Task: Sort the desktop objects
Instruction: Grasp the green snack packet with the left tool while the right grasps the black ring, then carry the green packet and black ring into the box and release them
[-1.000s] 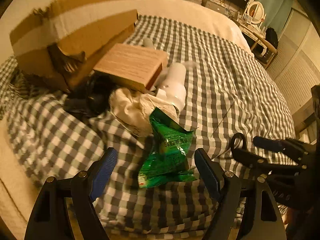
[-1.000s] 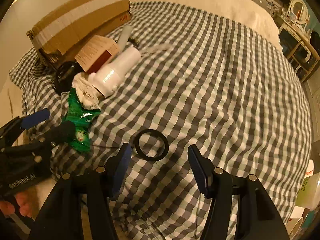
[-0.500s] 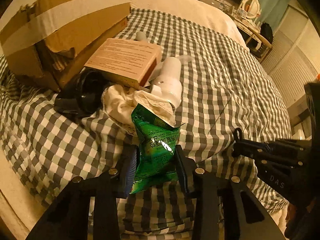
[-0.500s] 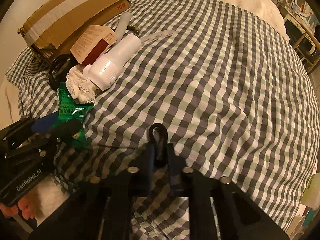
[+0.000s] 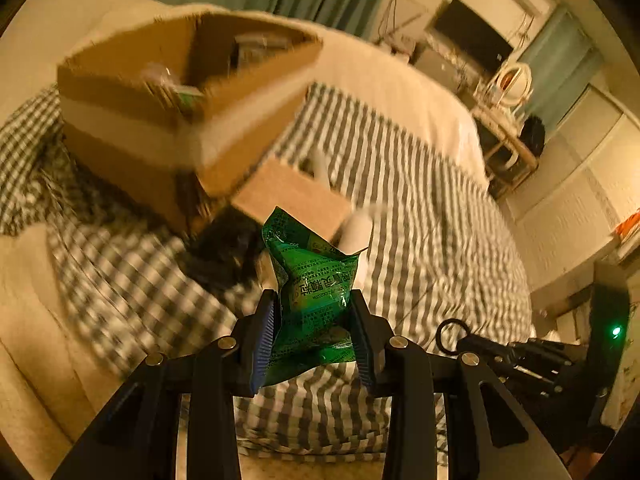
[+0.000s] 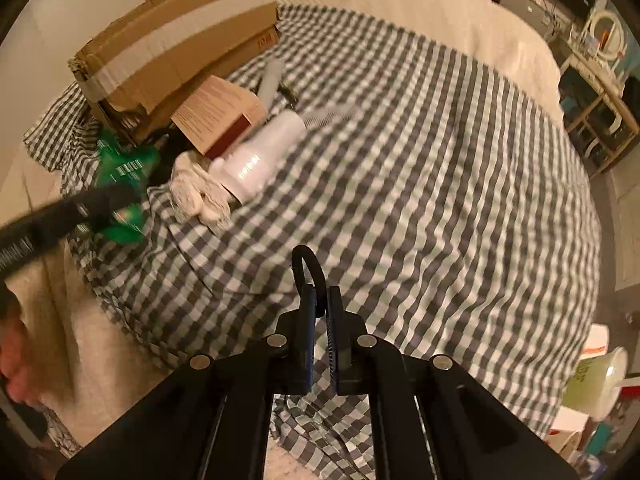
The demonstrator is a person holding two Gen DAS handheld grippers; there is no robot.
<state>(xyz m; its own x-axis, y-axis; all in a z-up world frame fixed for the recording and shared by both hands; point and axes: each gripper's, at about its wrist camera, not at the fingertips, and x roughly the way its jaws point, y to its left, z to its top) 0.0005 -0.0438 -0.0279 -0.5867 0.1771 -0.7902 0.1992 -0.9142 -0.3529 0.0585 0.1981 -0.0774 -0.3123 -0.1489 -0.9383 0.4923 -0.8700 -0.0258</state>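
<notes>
My left gripper point(image 5: 314, 320) is shut on a green snack packet point(image 5: 314, 280) and holds it up above the checked bedspread, near the open cardboard box point(image 5: 188, 92). The packet also shows blurred in the right wrist view point(image 6: 124, 184). My right gripper point(image 6: 319, 312) is shut on a black ring point(image 6: 306, 268), lifted off the bedspread; the ring also shows in the left wrist view point(image 5: 452, 330). By the box lie a small brown carton point(image 6: 218, 114), a white bottle point(image 6: 264, 152) and a cream cloth point(image 6: 200, 188).
The checked bedspread point(image 6: 440, 184) covers the bed. A black object point(image 5: 224, 248) lies below the box. A white tube point(image 6: 272, 76) lies behind the carton. Furniture stands at the far right point(image 6: 600, 92). A pale green cup point(image 6: 596, 380) is at the lower right.
My left gripper has lifted the green packet off the bed toward the box, whose open top now shows. My right gripper has raised the black ring.
</notes>
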